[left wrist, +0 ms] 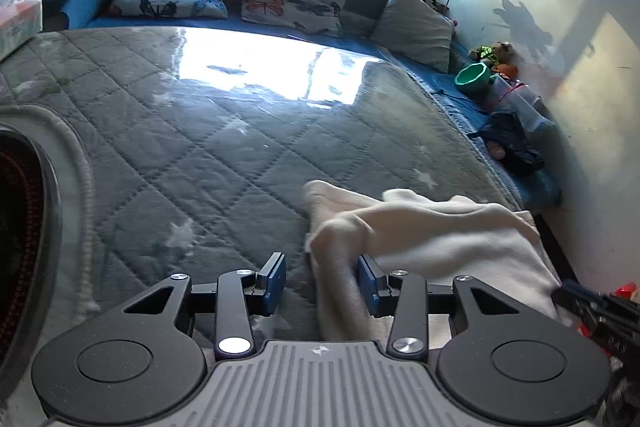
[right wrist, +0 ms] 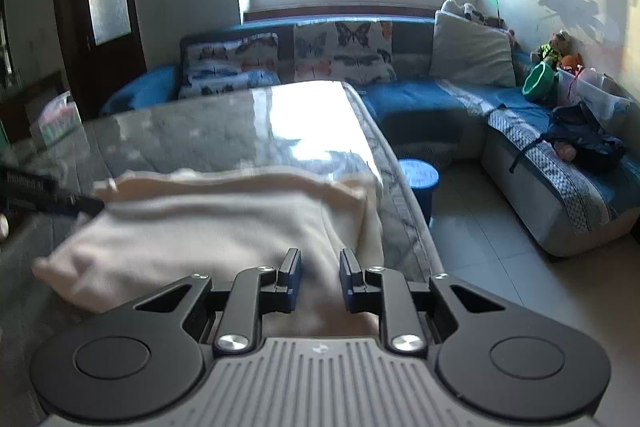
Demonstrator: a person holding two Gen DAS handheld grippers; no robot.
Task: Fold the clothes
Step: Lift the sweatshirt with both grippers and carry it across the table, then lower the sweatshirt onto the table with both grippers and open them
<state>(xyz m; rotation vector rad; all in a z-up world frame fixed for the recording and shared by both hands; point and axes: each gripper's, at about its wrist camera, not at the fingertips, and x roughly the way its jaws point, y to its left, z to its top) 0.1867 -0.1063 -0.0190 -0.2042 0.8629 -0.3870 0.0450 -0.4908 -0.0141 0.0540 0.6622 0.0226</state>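
Observation:
A cream garment (left wrist: 440, 227) lies partly folded on the grey quilted table cover (left wrist: 180, 147), near the table's right edge. My left gripper (left wrist: 322, 281) is open at the garment's left end. A bunched fold lies against the right pad, and bare quilt shows beside the left pad. In the right wrist view the garment (right wrist: 200, 227) spreads out ahead. My right gripper (right wrist: 320, 275) hovers over its near right part with the jaws a little apart and cloth showing in the gap, not pinched. The other gripper's dark tip (right wrist: 48, 195) reaches in at the garment's left corner.
A tissue box (left wrist: 18, 23) sits at the table's far left. A dark round object with a white cord (left wrist: 24, 227) lies on the left. The blue sofa (right wrist: 420, 95) with butterfly cushions wraps the far side. A blue stool (right wrist: 418, 183) stands on the floor beside the table's right edge.

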